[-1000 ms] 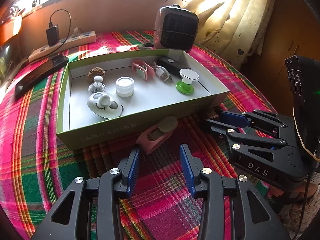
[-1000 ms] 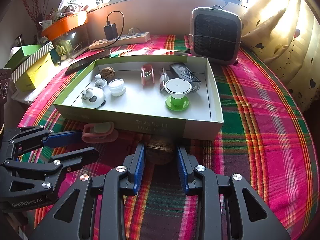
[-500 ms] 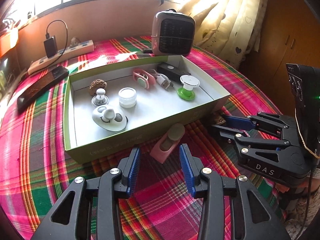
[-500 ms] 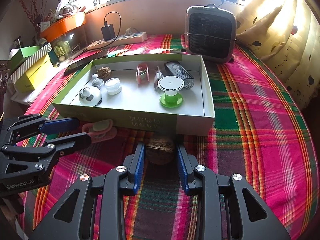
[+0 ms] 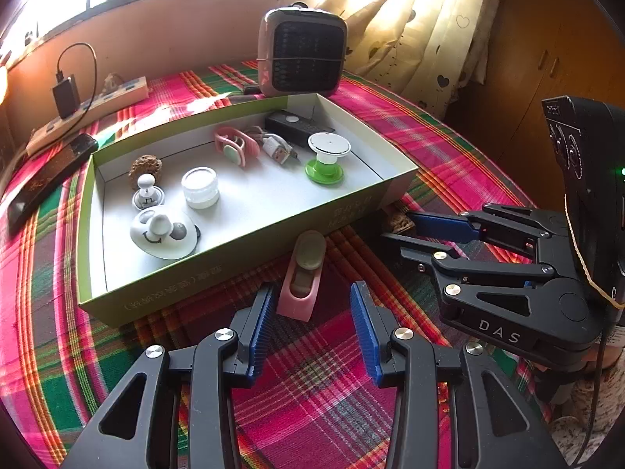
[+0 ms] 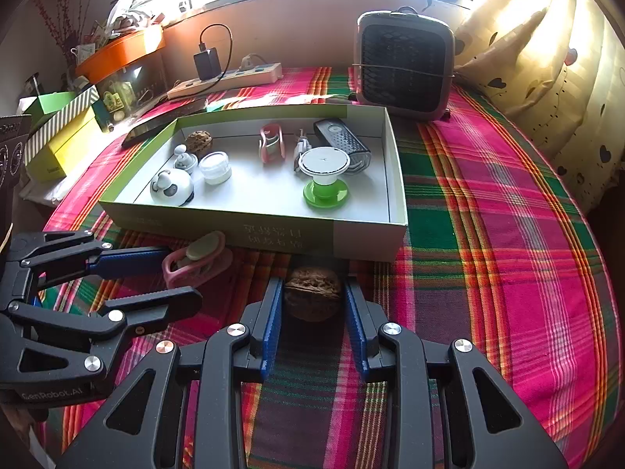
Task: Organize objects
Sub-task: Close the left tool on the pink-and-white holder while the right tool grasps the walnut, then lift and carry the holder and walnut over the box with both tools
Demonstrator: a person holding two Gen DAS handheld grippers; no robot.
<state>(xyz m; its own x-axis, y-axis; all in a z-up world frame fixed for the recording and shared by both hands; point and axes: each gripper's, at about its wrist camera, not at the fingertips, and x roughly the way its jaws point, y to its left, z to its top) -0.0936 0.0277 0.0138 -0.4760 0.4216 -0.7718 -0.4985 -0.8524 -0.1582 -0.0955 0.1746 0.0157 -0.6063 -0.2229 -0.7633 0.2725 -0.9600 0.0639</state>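
A green-walled box (image 5: 234, 258) (image 6: 396, 179) on the plaid cloth holds a walnut, white knobs, a pink clip, a cable, a dark remote and a green-and-white stand. A pink clip (image 5: 302, 273) (image 6: 195, 260) lies outside its front wall, just ahead of my open left gripper (image 5: 308, 326) (image 6: 164, 273). A walnut (image 6: 311, 297) (image 5: 398, 222) lies on the cloth between the fingers of my right gripper (image 6: 312, 312) (image 5: 406, 226). The pads stand at its sides, and I cannot tell whether they touch it.
A small heater (image 6: 404, 64) (image 5: 302, 56) stands behind the box. A power strip with charger (image 6: 226, 76) (image 5: 86, 113) and a dark phone (image 5: 43, 183) lie at the back left. Coloured boxes (image 6: 58, 133) sit far left. Curtains (image 6: 547, 78) hang on the right.
Both grippers have drawn back a little from the box and risen. The pink clip and the walnut stay in place on the cloth.
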